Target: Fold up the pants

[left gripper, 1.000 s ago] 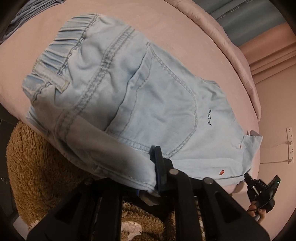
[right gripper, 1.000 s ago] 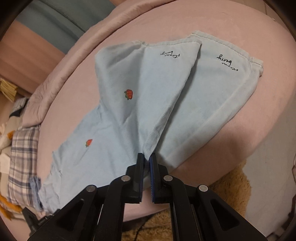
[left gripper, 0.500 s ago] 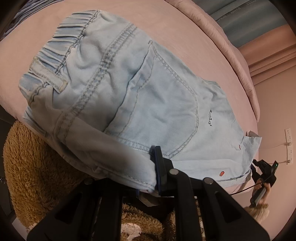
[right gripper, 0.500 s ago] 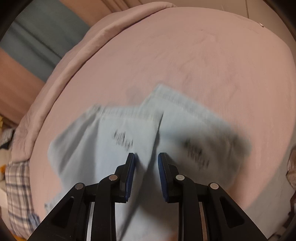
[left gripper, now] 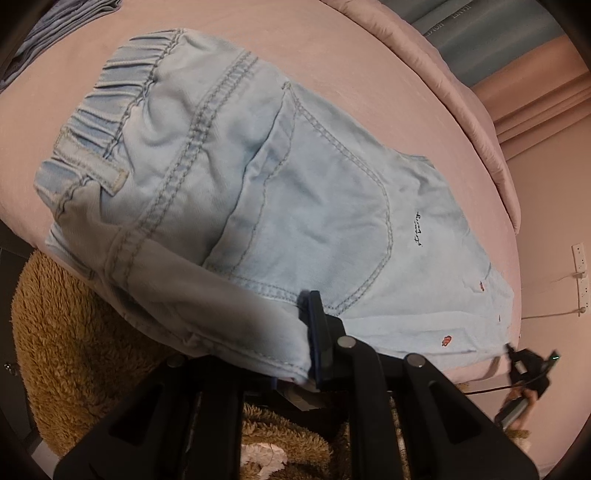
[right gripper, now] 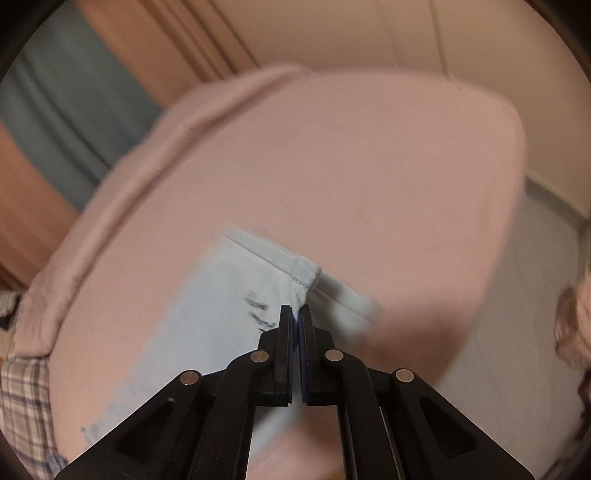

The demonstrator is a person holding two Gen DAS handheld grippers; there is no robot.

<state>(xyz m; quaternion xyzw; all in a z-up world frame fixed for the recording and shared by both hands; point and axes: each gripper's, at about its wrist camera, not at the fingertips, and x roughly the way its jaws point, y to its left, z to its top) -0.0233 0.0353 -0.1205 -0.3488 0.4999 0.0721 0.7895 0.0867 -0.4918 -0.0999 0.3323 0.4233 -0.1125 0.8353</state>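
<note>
Light blue denim pants (left gripper: 280,206) lie on a pink bed (left gripper: 369,74), elastic waistband at the upper left, back pocket up. My left gripper (left gripper: 306,347) is shut on the pants' near edge, which drapes over the left finger and hides it. In the right wrist view my right gripper (right gripper: 295,314) is shut on the hem corner of a pant leg (right gripper: 236,295); the view is blurred. The right gripper also shows small at the far right of the left wrist view (left gripper: 528,365), beyond the leg hems.
A brown fluffy rug (left gripper: 74,350) lies below the bed's edge. A pink rolled blanket (right gripper: 122,173) runs along the bed's far side. A plaid cloth (right gripper: 22,398) lies at the left. Folded grey-blue fabric (left gripper: 55,22) sits at the top left.
My right gripper let go of the leg's near edge, opened, moved to the hem corner and shut on it. The left gripper kept its hold, barely moving.
</note>
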